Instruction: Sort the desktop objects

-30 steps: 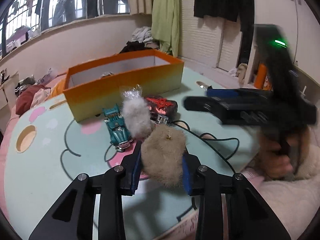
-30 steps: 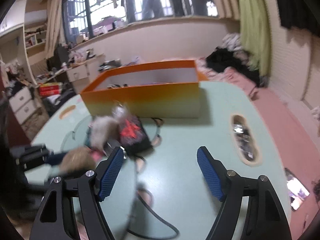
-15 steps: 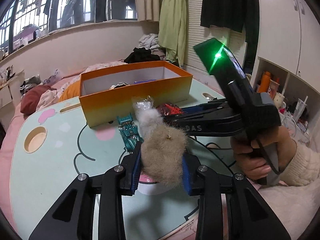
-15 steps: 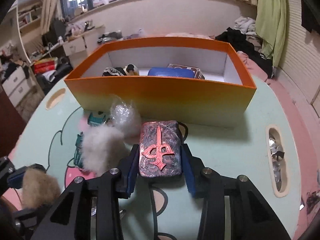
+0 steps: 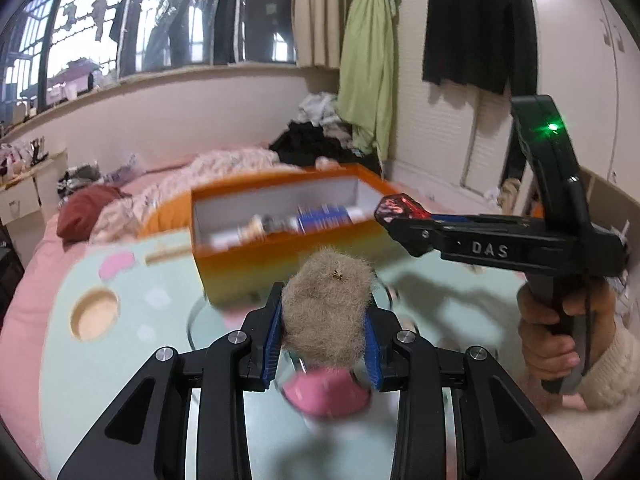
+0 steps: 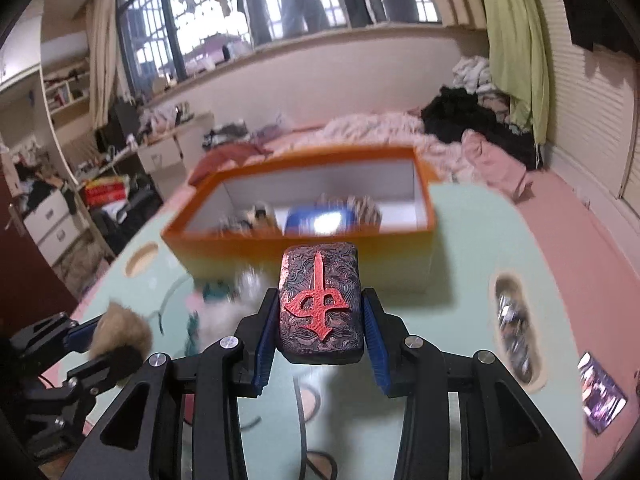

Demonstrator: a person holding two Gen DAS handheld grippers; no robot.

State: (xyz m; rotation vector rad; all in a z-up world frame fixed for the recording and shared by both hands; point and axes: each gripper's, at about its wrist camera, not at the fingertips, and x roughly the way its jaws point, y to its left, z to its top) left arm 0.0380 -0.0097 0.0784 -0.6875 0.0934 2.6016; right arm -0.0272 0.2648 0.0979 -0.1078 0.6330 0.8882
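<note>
Bedroom, mint table (image 6: 460, 280). Block (image 6: 320, 304) is now clamped by right gripper (image 6: 318, 340) and lifted; pompom (image 5: 326, 312) is held raised in left gripper (image 5: 322, 336). Both judged bound for box (image 6: 304, 236).

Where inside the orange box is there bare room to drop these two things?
The right end of the orange box, past the blue item, shows bare white floor. The left and middle are crowded with blurred items. Both the fur ball and the carved block are gripped.
</note>
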